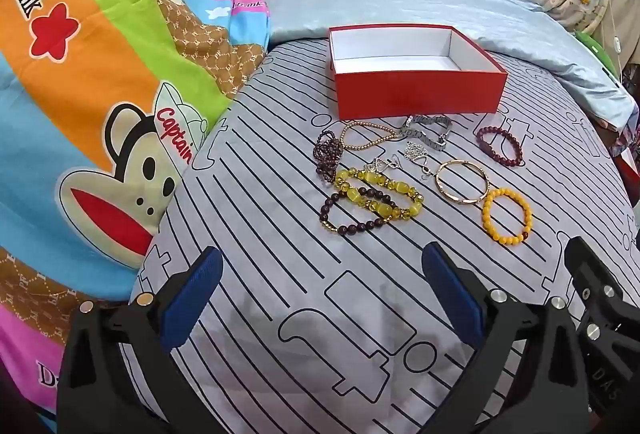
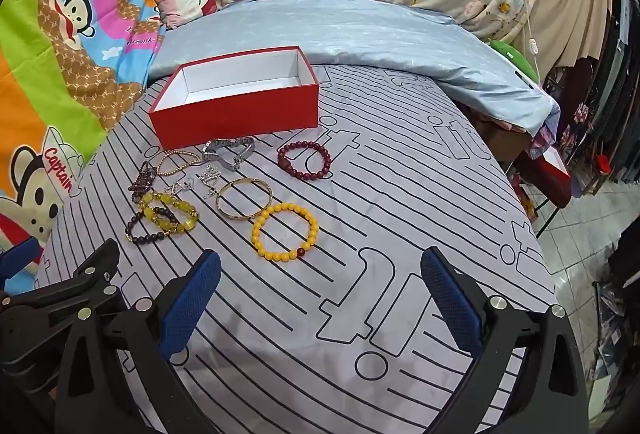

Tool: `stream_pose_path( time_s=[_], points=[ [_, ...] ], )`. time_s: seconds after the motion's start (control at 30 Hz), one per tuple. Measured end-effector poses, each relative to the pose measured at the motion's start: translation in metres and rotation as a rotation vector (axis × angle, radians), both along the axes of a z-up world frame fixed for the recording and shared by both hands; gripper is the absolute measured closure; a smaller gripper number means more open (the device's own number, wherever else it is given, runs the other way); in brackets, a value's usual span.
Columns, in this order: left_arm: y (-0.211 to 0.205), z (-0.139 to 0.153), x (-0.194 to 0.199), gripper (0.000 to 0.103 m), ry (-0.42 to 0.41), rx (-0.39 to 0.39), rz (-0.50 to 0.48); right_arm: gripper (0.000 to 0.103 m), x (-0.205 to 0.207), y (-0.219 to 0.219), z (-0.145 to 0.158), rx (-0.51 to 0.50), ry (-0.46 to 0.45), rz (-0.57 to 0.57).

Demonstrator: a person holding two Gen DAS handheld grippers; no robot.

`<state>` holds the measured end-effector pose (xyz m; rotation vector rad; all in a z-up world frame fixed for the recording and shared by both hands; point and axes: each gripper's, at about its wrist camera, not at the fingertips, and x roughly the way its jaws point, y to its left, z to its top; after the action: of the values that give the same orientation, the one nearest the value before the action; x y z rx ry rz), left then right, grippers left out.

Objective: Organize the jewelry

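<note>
Striped grey bedsheet carries an open red box toward its far edge, with nothing inside. Bracelets lie just in front of it: an orange bead bracelet nearest, a gold bangle touching it. Left gripper and right gripper hover with jaws apart, holding nothing.

One red box stood at the far side of the bed. Six bead bracelets lay near it (one orange, one maroon, one yellow, two dark, one gold-beaded), plus one gold bangle, one metal watch band and a few small silver pieces, count unclear.
</note>
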<state>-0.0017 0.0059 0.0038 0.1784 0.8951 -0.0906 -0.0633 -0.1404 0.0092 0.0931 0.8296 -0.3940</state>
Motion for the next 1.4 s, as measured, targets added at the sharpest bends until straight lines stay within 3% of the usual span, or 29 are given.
stream_pose_path(
  time_s=[1.4],
  points=[
    [0.0027, 0.0034, 0.0000, 0.010, -0.013, -0.007, 0.004, 0.007, -0.0007, 0.0018, 0.0029, 0.007, -0.016, 0.007]
  ],
)
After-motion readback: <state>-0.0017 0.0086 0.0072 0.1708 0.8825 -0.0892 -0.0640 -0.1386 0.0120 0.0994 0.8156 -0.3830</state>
